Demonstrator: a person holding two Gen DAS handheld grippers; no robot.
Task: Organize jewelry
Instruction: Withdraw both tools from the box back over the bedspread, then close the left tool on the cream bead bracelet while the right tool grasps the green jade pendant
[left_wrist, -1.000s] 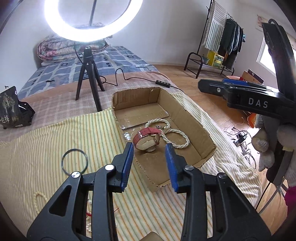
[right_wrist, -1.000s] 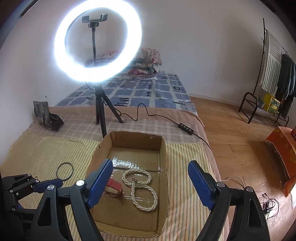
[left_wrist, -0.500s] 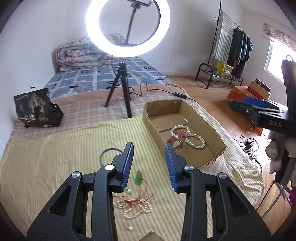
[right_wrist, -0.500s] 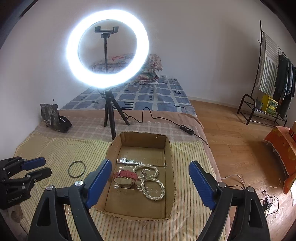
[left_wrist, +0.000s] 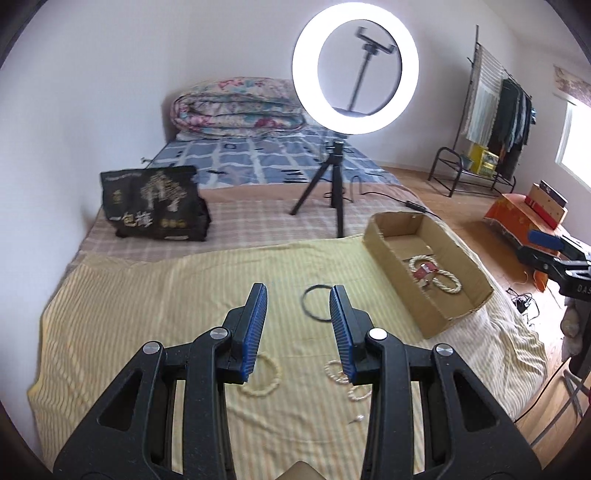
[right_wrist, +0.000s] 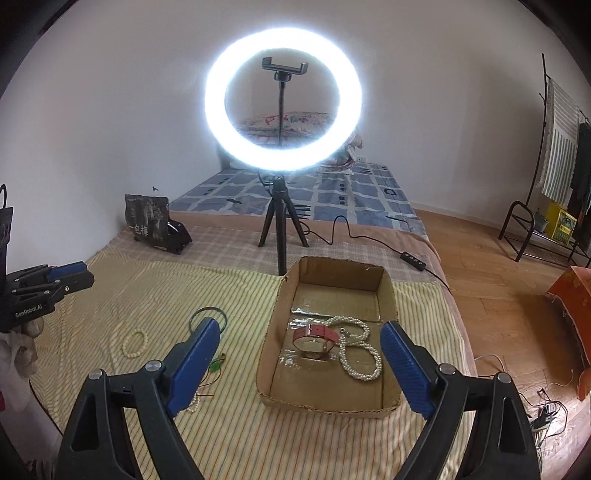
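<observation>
2 claws are hanging empty: the left gripper (left_wrist: 298, 326), jaws moderately parted, should be dropping squarely over the bead bracelet (left_wrist: 263, 376) just below its fingertips, while the right gripper (right_wrist: 301, 367) is gaping wide above the cardboard box (right_wrist: 271, 341).

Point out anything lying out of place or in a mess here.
Several pieces lie loose on the striped cloth, outside the cardboard box: a dark hoop, a pearl bracelet, and a tangle of pearls with one stray bead. The box's near rim is ragged.

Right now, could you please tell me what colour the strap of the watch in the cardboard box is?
The watch strap is pinkish red, clearest in the right wrist view.
</observation>
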